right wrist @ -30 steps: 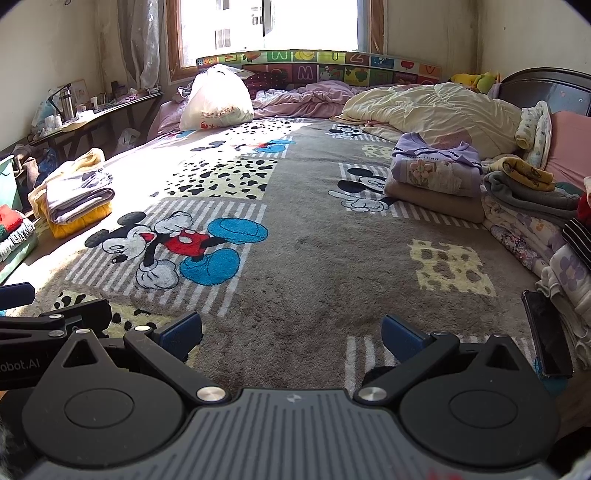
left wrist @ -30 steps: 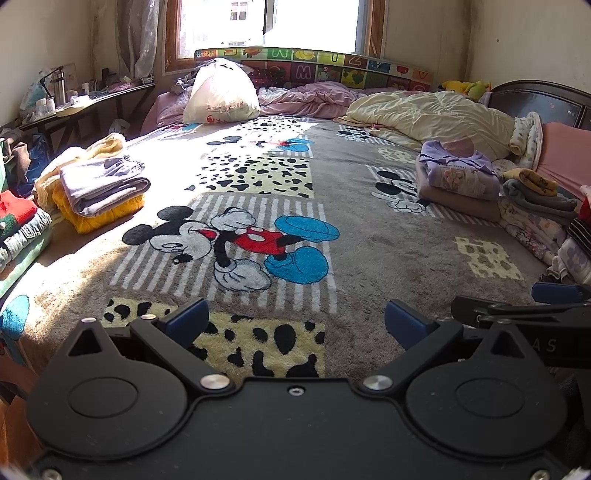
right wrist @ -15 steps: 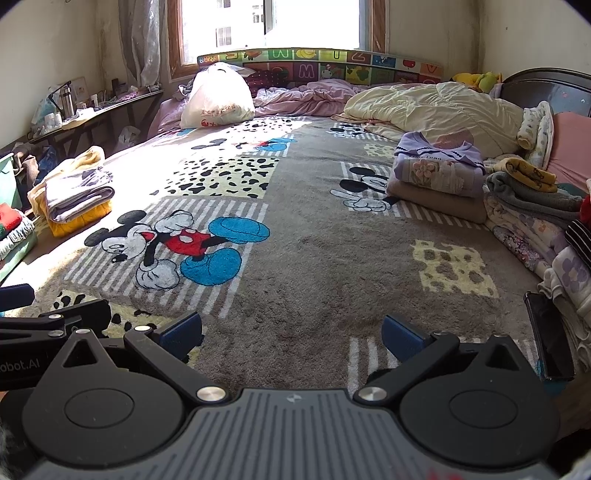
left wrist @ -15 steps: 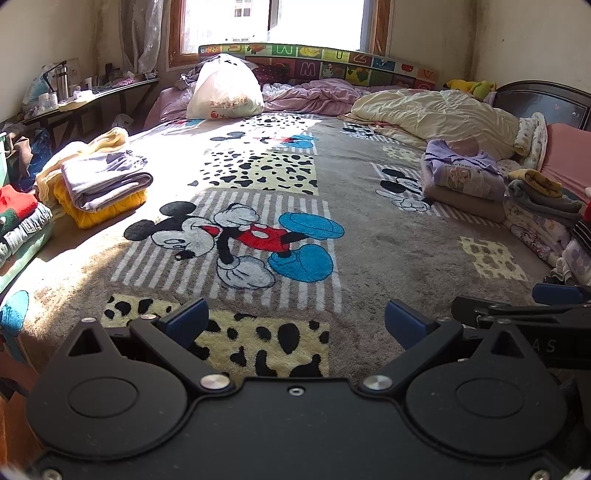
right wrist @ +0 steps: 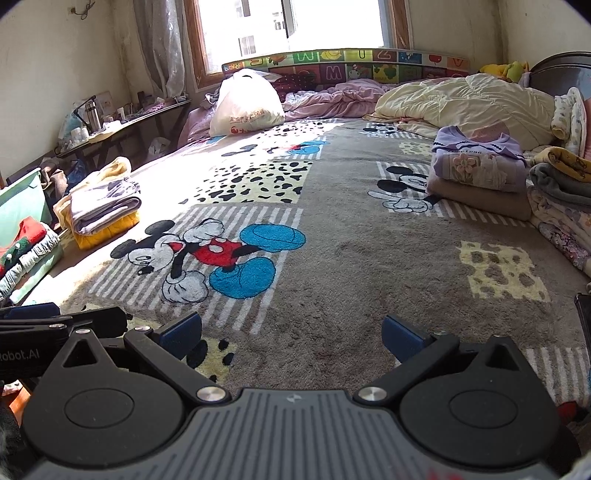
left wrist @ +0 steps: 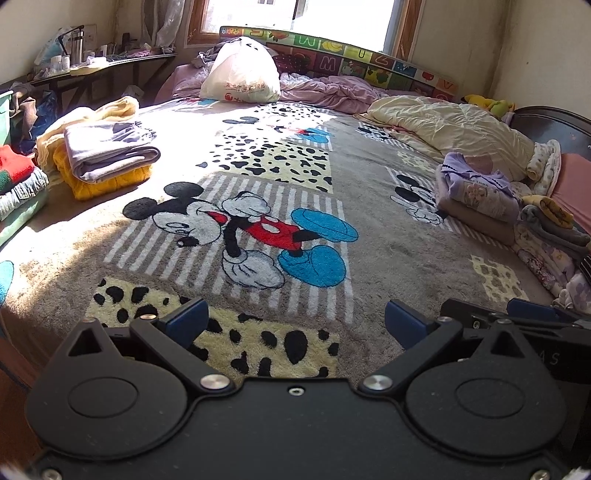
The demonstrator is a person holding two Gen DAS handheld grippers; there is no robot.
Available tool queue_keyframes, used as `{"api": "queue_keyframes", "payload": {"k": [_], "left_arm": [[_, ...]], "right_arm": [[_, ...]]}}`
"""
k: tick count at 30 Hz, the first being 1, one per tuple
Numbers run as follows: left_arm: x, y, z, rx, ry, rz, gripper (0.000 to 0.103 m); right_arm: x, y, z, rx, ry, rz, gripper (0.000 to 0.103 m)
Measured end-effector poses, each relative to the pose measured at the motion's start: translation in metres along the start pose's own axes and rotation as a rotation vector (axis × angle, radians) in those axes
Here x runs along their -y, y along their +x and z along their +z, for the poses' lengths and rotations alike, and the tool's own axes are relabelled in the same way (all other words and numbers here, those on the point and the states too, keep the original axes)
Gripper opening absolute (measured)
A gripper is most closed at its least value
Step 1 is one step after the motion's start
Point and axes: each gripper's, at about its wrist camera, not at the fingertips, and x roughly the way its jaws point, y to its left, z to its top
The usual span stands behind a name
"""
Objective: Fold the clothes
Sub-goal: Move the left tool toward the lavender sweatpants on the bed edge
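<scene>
White plastic bag [left wrist: 240, 75] by the window [right wrist: 295, 22]; cartoon-mouse blanket [left wrist: 258, 229]

Home bedroom: bed [right wrist: 369, 258], quilt [right wrist: 461, 99], folded clothes [right wrist: 476, 166].

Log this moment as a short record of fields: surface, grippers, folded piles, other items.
surface: Mickey Mouse blanket spread over the bed
left gripper: open, empty, above the blanket
right gripper: open, empty, above the blanket
left pile: grey garment on yellow knit, folded
right pile: purple top on beige fabric, folded
far end: white plastic bag, cream quilt
garment between grippers: none
</scene>
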Motion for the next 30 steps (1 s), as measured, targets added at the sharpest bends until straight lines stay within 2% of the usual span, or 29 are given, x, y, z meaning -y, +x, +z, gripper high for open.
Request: {"api": "queue_keyframes", "payload": {"k": [4, 8, 11, 12, 13, 14, 16, 21, 23, 24, 25, 26, 30], "left_arm": [[-0.034, 0.014, 0.021, 0.036, -0.053, 0.026, 0.103], [-0.069, 0.029, 0.042, 0.071, -0.105, 0.051, 0.103], [-0.095, 0.040, 0.058, 0.100, -0.139, 0.070, 0.103], [-0.105, 0.044, 0.065, 0.119, -0.142, 0.074, 0.103], [-0.114, 0.050, 0.070, 0.131, -0.151, 0.081, 0.103], [-0.123, 0.058, 0.076, 0.126, -0.157, 0.093, 0.103], [-0.141, 0.076, 0.087, 0.106, -0.159, 0.131, 0.102], [-0.178, 0.111, 0.109, 0.154, -0.159, 0.204, 0.097], [-0.188, 0.126, 0.119, 0.166, -0.136, 0.246, 0.092], [-0.192, 0.134, 0.124, 0.172, -0.125, 0.267, 0.085], [-0.196, 0.141, 0.128, 0.176, -0.114, 0.290, 0.074], [-0.199, 0.148, 0.132, 0.181, -0.100, 0.321, 0.069], [-0.208, 0.178, 0.145, 0.209, -0.026, 0.454, 0.062]], "right_arm": [[0.000, 0.019, 0.014, 0.018, -0.001, 0.098, 0.103], [0.002, 0.047, 0.032, 0.074, 0.008, 0.220, 0.103], [0.010, 0.069, 0.038, 0.191, 0.022, 0.339, 0.103], [0.014, 0.083, 0.041, 0.195, 0.032, 0.363, 0.103], [0.015, 0.095, 0.045, 0.159, 0.024, 0.380, 0.103], [0.016, 0.107, 0.047, 0.122, 0.006, 0.408, 0.103], [0.024, 0.127, 0.044, 0.109, 0.019, 0.430, 0.103], [0.042, 0.172, 0.017, 0.053, 0.021, 0.388, 0.103], [0.049, 0.189, 0.011, 0.031, 0.032, 0.367, 0.103], [0.052, 0.192, 0.011, 0.030, 0.046, 0.359, 0.103], [0.055, 0.197, 0.012, 0.027, 0.062, 0.357, 0.103], [0.058, 0.203, 0.011, 0.026, 0.068, 0.345, 0.103], [0.058, 0.214, 0.005, 0.012, 0.049, 0.305, 0.103]]}}
